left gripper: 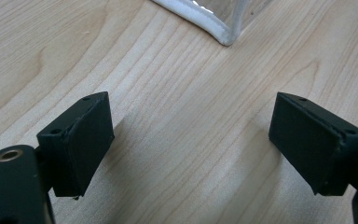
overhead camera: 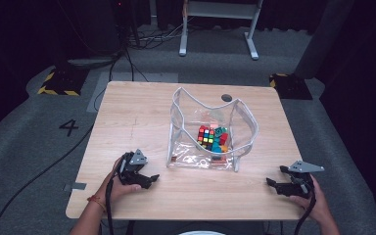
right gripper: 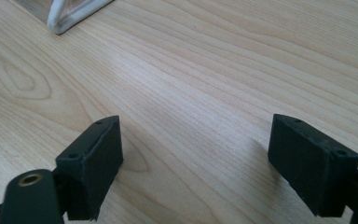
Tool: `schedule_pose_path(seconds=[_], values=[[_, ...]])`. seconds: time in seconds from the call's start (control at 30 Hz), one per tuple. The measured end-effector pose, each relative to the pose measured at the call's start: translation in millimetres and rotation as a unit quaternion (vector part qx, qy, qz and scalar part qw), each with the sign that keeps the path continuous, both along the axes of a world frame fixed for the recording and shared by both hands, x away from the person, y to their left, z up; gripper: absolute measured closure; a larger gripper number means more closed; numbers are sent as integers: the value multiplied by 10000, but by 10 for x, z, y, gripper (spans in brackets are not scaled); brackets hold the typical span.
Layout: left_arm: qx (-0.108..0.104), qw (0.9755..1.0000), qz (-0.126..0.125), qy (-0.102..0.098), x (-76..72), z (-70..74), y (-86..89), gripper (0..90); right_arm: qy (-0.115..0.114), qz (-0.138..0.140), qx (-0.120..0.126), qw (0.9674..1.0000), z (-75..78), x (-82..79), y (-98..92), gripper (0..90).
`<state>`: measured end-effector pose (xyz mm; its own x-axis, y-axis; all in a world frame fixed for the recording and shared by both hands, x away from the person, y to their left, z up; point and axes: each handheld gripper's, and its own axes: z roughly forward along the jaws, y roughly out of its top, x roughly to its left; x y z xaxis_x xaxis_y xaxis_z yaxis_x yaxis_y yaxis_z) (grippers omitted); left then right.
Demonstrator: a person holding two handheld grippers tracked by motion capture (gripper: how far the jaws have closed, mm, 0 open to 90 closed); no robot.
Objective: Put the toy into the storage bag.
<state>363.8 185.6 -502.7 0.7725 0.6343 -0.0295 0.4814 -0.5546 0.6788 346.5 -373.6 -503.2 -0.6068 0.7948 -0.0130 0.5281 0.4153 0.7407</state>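
A clear plastic bag (overhead camera: 240, 122) with white edging stands open in the middle of the wooden table (overhead camera: 137, 112). Inside it lie a multicoloured puzzle cube (overhead camera: 206, 135) and several small coloured blocks (overhead camera: 220, 142). My left gripper (overhead camera: 149, 180) rests on the table near the front left, open, with bare wood between its jaws (left gripper: 191, 135); the bag's white corner (left gripper: 223, 35) lies just ahead of it. At the front right my right gripper (overhead camera: 274, 182) sits open over bare wood (right gripper: 196, 144), the bag's other corner (right gripper: 70, 16) at its upper left.
A round dark hole (overhead camera: 226, 97) marks the table's far side behind the bag. Cables (overhead camera: 39, 171) trail over the grey floor at left. A white table frame (overhead camera: 215, 24) stands at the back, with yellow-black marked bases (overhead camera: 61, 81) beside the table.
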Motion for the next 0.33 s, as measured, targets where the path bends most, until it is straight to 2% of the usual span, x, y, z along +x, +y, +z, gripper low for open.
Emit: schedule_pose_path(seconds=[0.33], values=[[37,10000,-8,-46,8,3,3,139,-2,44,-21,10000,0,2,1,162]])
